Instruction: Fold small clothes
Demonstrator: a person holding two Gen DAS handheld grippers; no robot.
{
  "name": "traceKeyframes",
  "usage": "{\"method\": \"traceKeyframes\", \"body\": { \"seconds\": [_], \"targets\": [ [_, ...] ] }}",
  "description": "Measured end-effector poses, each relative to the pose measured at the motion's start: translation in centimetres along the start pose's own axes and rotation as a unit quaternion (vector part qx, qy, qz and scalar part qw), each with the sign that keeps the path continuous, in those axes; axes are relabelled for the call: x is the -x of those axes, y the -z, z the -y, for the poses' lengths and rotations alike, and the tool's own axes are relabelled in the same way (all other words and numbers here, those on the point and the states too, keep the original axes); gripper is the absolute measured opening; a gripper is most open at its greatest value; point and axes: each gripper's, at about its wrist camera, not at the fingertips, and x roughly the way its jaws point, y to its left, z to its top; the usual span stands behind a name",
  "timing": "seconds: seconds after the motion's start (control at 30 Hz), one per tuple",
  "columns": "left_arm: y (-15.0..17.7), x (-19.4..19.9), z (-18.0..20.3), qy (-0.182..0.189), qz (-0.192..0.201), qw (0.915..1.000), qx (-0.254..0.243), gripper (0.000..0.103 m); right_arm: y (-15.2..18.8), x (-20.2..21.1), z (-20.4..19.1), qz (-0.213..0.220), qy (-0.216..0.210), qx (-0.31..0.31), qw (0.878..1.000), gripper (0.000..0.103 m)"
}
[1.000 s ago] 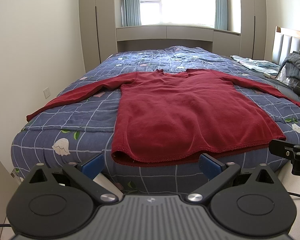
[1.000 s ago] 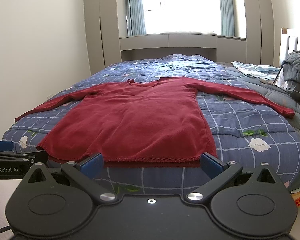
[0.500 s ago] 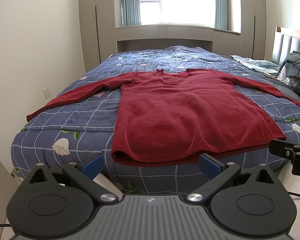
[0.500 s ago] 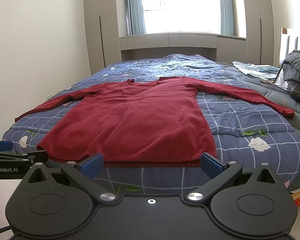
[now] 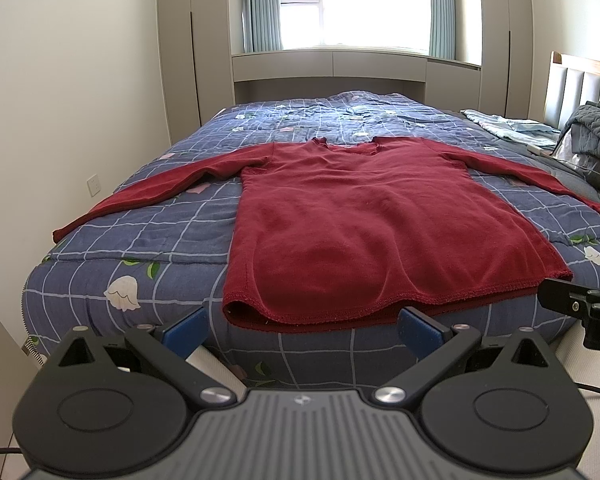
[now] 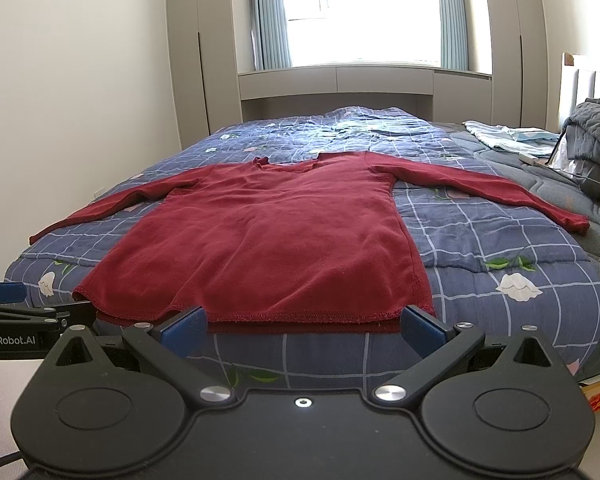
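Note:
A dark red long-sleeved sweater lies flat, front up, on the blue checked quilt, sleeves spread to both sides and hem at the bed's near edge. It also shows in the right wrist view. My left gripper is open and empty, just short of the hem's left part. My right gripper is open and empty, level with the hem's right part. Each gripper shows at the edge of the other's view.
The bed fills the room's middle. A grey padded jacket and light blue cloth lie at the far right by the headboard. A wall stands at the left, cabinets and a window at the back.
Both grippers have edged slightly closer to the bed's near edge. The sweater has not moved.

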Motion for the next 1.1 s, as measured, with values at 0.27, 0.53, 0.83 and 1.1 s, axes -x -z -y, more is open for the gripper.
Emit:
{"method": "traceKeyframes", "body": {
  "seconds": [0.27,0.53,0.83,1.1],
  "targets": [
    [0.0,0.0,0.0,0.0,-0.001,1.0,0.0,0.103,0.0,0.0,0.0,0.0,0.0,0.0,1.0,0.103],
    [0.6,0.0,0.1,0.0,-0.004,1.0,0.001,0.103,0.0,0.0,0.0,-0.001,0.0,0.0,1.0,0.103],
    [0.3,-0.2,0.1,0.006,-0.011,0.9999,-0.001,0.103,0.0,-0.1,0.0,-0.002,0.0,0.0,1.0,0.103],
    [0.1,-1.1,0.3,0.018,-0.047,0.9987,-0.003,0.103,0.6,-0.5,0.3,-0.005,0.003,-0.002,1.0,0.103]
  ]
}}
